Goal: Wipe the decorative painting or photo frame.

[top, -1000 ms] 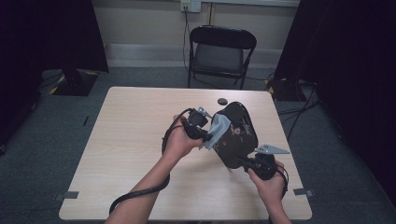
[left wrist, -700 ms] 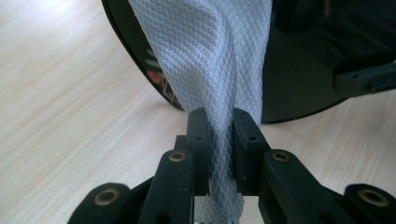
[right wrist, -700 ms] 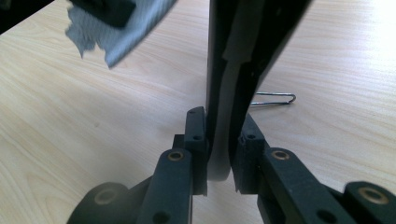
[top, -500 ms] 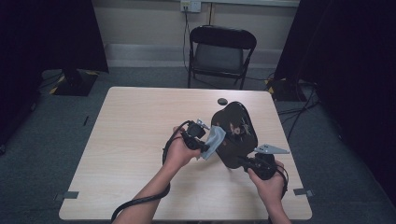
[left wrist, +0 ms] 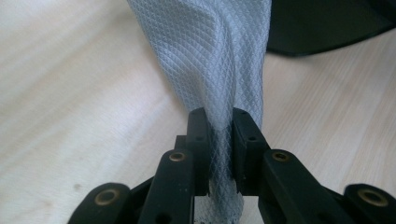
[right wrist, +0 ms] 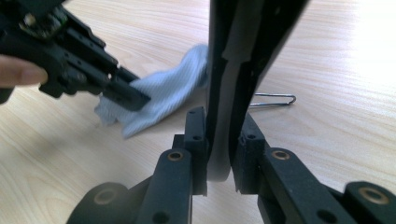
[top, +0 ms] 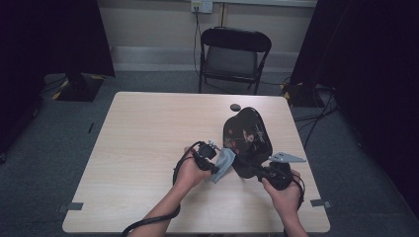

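We see the left claw (top: 221, 165) clamped on a grey waffle-weave cloth (top: 225, 164); in the left gripper view the cloth (left wrist: 219, 60) runs up from between the jaws, which pinch it tight. The right claw (top: 254, 170) is clamped on the lower edge of a black lacquered tray (top: 247, 138) with a floral pattern, held up on edge and tilted above the surface (top: 148, 148). In the right gripper view the tray's rim (right wrist: 233, 70) sits between the jaws, upright, with the left claw (right wrist: 128, 95) and cloth (right wrist: 163, 93) just beside it and the cloth's far end right against the tray. A thin wire clip (right wrist: 273, 99) lies on the surface behind the tray. On the surface beyond the tray lies a small dark disc (top: 235, 107). A folding chair (top: 232, 54) stands past the far edge.
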`<state>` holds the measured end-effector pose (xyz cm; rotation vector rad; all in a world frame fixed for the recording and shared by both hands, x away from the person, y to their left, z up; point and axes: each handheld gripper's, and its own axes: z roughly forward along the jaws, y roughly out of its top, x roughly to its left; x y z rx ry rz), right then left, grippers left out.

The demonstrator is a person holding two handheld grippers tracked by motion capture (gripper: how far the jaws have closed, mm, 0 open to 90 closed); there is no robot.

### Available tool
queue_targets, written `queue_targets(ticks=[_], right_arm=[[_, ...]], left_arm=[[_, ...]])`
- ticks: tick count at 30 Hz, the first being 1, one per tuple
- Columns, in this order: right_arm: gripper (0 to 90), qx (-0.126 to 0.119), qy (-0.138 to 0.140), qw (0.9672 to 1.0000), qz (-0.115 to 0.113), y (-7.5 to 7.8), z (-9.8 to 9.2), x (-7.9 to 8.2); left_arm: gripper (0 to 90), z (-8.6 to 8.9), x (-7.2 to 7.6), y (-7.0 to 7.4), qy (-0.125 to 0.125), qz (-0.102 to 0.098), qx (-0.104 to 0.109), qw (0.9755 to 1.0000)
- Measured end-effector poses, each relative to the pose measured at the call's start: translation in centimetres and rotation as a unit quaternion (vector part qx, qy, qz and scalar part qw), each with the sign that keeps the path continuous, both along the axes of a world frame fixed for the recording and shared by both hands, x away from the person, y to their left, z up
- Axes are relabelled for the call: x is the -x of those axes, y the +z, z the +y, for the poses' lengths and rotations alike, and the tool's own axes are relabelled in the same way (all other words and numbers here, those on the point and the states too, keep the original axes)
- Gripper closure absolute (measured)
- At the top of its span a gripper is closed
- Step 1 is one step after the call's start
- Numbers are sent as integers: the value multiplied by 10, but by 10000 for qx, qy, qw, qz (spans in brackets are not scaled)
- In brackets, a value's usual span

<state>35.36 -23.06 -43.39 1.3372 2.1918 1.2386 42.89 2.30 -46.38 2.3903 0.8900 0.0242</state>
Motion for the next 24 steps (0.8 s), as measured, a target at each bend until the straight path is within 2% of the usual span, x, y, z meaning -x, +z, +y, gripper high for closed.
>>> queue_targets(ticks=[1,6,8,9,10,11,12,13,14,15,20,21,22,23,24], right_arm=[[786,-9,-2,10000,2,0,0,0],[785,-4,-9,10000,13,0,0,0],[784,-5,-16,10000,8,0,0,0],[784,-2,-15,10000,12,0,0,1],[784,-2,-15,10000,12,0,0,1],[785,-5,-21,10000,4,0,1,1],[785,-5,-21,10000,4,0,1,1],[785,-7,-25,10000,13,1,1,0],[785,-7,-25,10000,13,1,1,0],[785,-5,-26,10000,14,1,1,0],[786,7,-37,10000,15,1,1,1],[786,3,-36,10000,17,1,1,1],[786,9,-35,10000,17,1,1,1],[786,11,-32,10000,18,1,1,1],[786,11,-32,10000,18,1,1,1]], left_arm=[[793,0,2,-3,-6,20,-12,10000],[794,2,5,-2,-13,6,-44,10000],[794,5,5,4,1,-21,-28,10000],[793,10,5,14,41,-93,45,9999],[793,10,5,14,41,-93,45,9999],[793,13,3,29,58,-173,127,9998],[793,13,3,29,58,-173,127,9998],[792,17,1,48,54,-288,224,9993],[792,17,1,48,54,-288,224,9993],[792,19,1,62,51,-399,252,9989],[790,19,-1,106,20,-716,407,9966],[790,18,-2,122,-9,-809,450,9957],[789,18,-2,122,-9,-809,450,9957],[789,18,-4,139,-26,-912,498,9946],[788,18,-4,139,-26,-912,498,9946]])
